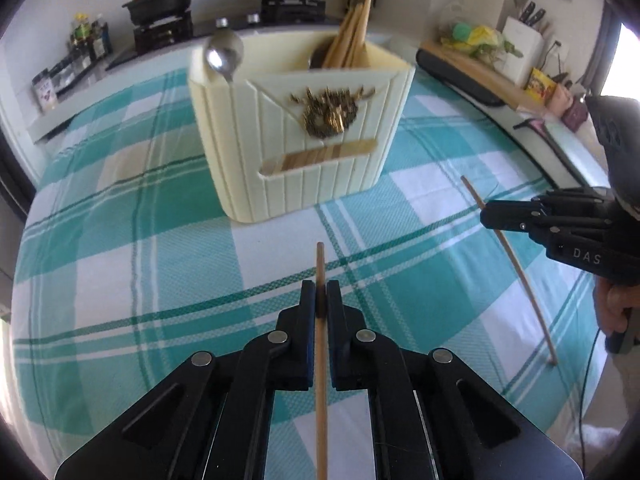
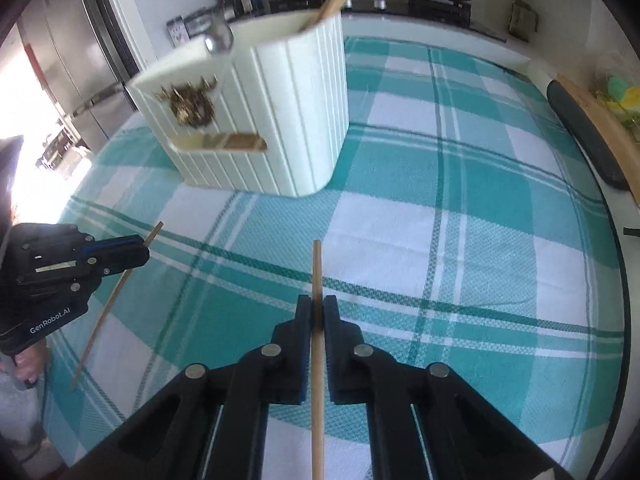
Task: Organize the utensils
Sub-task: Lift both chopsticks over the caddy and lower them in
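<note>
Two wooden chopsticks are shown, each clamped in one gripper above a teal-and-white checked tablecloth [image 1: 120, 240]. The left chopstick [image 1: 321, 360] is pinched between the closed jaws of the left gripper [image 1: 320, 300]; in the left wrist view its long axis runs along the gripper's fingers, its blunt end projecting a little past the fingertips toward the cream utensil holder [image 1: 304, 132]. The right chopstick [image 2: 317, 360] is held in the same manner by the closed right gripper [image 2: 317, 312], its tip likewise directed toward the holder [image 2: 272, 120].

Seen from the side, each stick is revealed as steeply tilted. In the left wrist view the right chopstick [image 1: 508, 248] crosses the right gripper [image 1: 490, 216] with its upper end leaning toward the holder and its lower end close to the cloth, whether touching cannot be told. In the right wrist view the left chopstick [image 2: 116, 304] slants likewise through the left gripper [image 2: 142, 250].

The holder stands upright on the cloth beyond both grippers. Further chopsticks [image 1: 354, 32] and a metal spoon [image 1: 223, 56] are seen standing in it. A front slot filled with wooden sticks [image 1: 320, 156] and a gold ornament [image 1: 328, 108] are shown face-on by the left view only; the holder's ribbed side wall is shown by the right view.
</note>
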Available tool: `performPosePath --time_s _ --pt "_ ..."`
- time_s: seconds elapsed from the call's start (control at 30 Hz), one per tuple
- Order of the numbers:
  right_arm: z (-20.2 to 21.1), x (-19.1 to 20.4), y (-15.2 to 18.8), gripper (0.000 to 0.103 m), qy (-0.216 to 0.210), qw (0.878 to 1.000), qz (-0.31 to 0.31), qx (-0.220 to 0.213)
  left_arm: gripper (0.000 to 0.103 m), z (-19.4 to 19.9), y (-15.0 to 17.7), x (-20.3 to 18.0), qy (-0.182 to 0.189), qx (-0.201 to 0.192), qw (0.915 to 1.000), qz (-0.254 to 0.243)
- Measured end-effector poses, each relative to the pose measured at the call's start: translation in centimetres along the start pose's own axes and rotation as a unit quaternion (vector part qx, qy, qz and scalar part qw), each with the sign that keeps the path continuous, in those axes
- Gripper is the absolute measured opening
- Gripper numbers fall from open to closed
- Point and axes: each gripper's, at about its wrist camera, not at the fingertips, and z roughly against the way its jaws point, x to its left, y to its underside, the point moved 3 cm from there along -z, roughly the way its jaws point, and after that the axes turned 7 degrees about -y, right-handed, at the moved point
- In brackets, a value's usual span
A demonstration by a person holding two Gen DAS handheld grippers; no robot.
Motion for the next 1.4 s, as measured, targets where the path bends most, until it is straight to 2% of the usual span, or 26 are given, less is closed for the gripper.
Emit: performPosePath --time_s 0.13,0.23,0.43,0.67,0.93,1.03,1.2,1.4 --pt "6.3 2.1 -0.2 0.006 -0.027 0.997 0.010 -0.074 0.004 6.0 -0.2 1.6 0.017 -0.065 0.9974 0.025" --pt "10.1 3.7 0.1 0.006 -0.038 0.993 0.026 -0.113 0.004 9.6 -0.3 2.4 0.025 -0.104 0.9935 0.040" --pt "14.9 5.9 -0.3 0.006 -0.036 0.982 0.051 -0.181 0.004 13.8 -1.1 2.9 0.035 -0.164 0.9837 0.066" --pt "17.5 6.5 -2.5 0.006 -0.018 0.969 0.058 -0.238 0.003 15.8 -2.3 3.4 0.035 -0.195 0.9774 0.074" --pt "18.6 5.1 -5.6 0.006 0.005 0.970 0.059 -0.237 0.003 16.4 -2.9 4.8 0.022 -0.189 0.9789 0.074" --pt "18.7 4.3 -7.0 0.006 0.012 0.970 0.055 -0.235 0.003 17.2 -4.1 5.3 0.019 -0.200 0.9769 0.073" --pt "19.4 4.1 -10.4 0.006 0.024 0.964 0.062 -0.259 0.003 19.4 -8.2 6.2 0.014 -0.245 0.9663 0.078" --pt "19.7 5.0 -15.8 0.006 0.032 0.943 0.082 -0.320 0.003 19.1 -14.5 7.0 -0.002 -0.296 0.9505 0.095"
